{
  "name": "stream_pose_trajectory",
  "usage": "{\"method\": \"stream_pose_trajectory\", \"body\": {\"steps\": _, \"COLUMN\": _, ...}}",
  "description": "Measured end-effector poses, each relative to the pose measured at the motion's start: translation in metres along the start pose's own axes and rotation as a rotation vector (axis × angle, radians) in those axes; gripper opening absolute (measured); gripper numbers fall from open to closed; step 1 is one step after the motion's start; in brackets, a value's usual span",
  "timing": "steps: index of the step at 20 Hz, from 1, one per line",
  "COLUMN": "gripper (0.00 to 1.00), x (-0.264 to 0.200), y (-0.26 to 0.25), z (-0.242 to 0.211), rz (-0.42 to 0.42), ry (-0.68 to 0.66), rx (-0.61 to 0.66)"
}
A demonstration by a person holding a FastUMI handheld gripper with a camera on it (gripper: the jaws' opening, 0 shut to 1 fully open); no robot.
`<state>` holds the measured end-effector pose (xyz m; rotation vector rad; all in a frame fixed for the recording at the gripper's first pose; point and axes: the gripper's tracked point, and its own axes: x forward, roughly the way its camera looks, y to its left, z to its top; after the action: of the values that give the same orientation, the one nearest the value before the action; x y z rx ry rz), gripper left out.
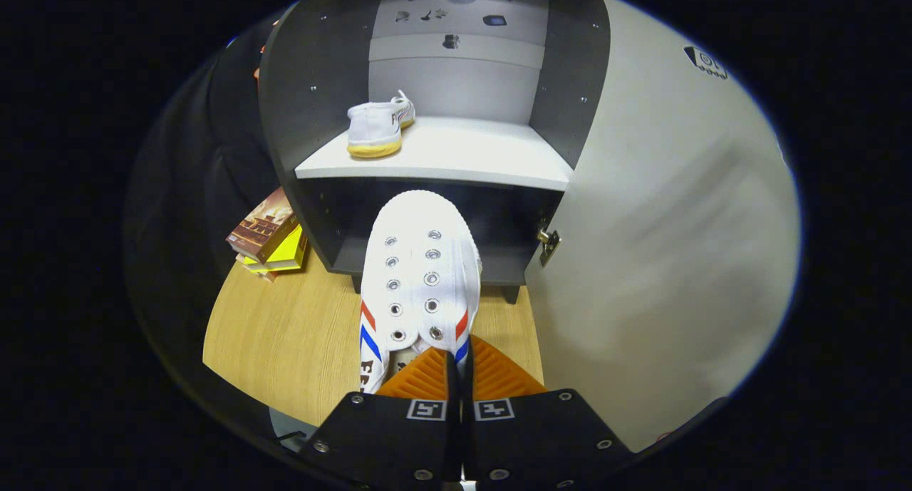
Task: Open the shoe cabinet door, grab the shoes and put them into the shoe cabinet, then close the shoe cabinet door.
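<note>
**Inspector A:** Largest item first. The open white cabinet door (662,249) swings out beside the jaws, hinged to the dark grey shoe cabinet (313,120) by a metal hinge (548,245) at the lower compartment's edge. The cabinet stands on short feet on the light wood-grain surface (285,334).

**Inspector B:** Interior?

**Inspector A:** One pale flat shelf (456,156) divides it. A white canvas shoe with a yellow sole (377,126) sits on that shelf toward one side, heel facing out. The compartment below is dark; contents cannot be made out.

**Inspector B:** The gripper (459,377)?

**Inspector A:** Its jaws are pressed together on the heel end of a second white canvas lace-up shoe with red and blue side stripes (417,277). The toe points ahead, overlapping the shelf's front edge and the lower opening.

**Inspector B:** Obstructions?

**Inspector A:** The held shoe itself blocks sight of the lower compartment's middle. Off to one side of the cabinet, a stack of books (271,238), brown cover over yellow, lies on the surface, apart from the shoe.
</note>
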<state>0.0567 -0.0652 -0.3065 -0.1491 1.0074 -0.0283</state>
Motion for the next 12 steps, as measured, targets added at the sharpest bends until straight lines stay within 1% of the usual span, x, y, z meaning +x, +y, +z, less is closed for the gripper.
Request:
{"method": "stream_pose_trajectory", "body": {"steps": 3, "gripper": 0.0, "x": -0.02, "y": -0.018, "z": 0.037, "rz": -0.018, "ry": -0.056, "rx": 0.016}}
{"method": "stream_pose_trajectory", "body": {"steps": 5, "gripper": 0.0, "x": -0.024, "y": -0.034, "z": 0.063, "rz": -0.032, "ry": -0.089, "rx": 0.015}}
{"method": "stream_pose_trajectory", "body": {"steps": 9, "gripper": 0.0, "x": -0.029, "y": -0.044, "z": 0.113, "rz": -0.046, "ry": -0.152, "rx": 0.02}}
{"method": "stream_pose_trajectory", "body": {"steps": 12, "gripper": 0.0, "x": -0.022, "y": -0.046, "z": 0.143, "rz": -0.051, "ry": -0.188, "rx": 0.024}}
